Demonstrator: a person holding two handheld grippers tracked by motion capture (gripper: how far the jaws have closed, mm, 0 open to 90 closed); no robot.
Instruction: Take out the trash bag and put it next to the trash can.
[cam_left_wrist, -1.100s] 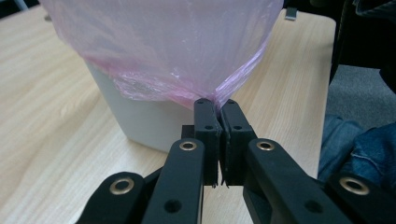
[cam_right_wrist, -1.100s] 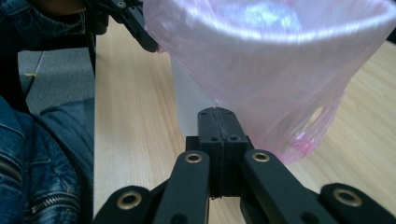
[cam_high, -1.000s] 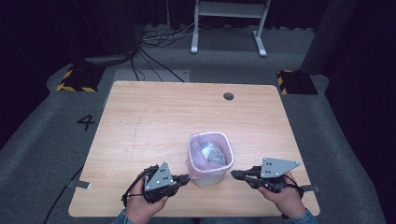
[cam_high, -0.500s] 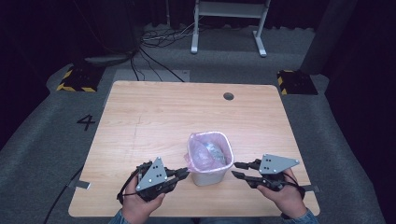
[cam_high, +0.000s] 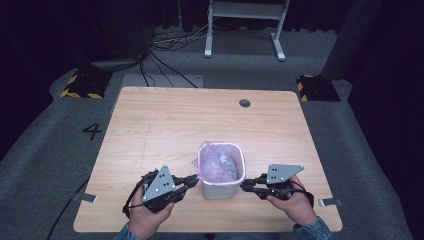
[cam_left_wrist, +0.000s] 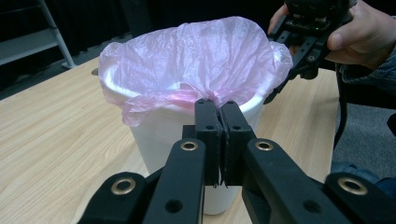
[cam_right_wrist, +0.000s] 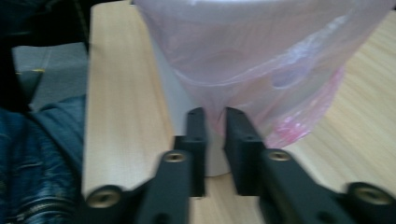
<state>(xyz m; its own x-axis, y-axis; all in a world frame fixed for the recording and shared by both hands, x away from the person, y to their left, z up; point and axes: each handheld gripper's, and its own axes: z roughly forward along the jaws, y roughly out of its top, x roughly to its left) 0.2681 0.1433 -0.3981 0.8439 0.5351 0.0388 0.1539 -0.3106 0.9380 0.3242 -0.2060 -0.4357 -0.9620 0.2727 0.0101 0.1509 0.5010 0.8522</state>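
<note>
Right gripper (cam_high: 243, 186) lower, newly clamped on pink liner (cam_left_wrist: 196, 60) in white bin (cam_high: 220, 189); left gripper (cam_left_wrist: 218, 108) likewise clenched.

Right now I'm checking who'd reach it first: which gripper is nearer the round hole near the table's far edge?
Right. The right gripper sits beside the bin, more nearly below the hole; the left gripper is farther off to the left.

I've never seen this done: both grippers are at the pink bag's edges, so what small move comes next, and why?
Probably lift both edges upward. The left gripper pinches the bag at the bin rim; the right gripper has just closed on the opposite overhang.
</note>
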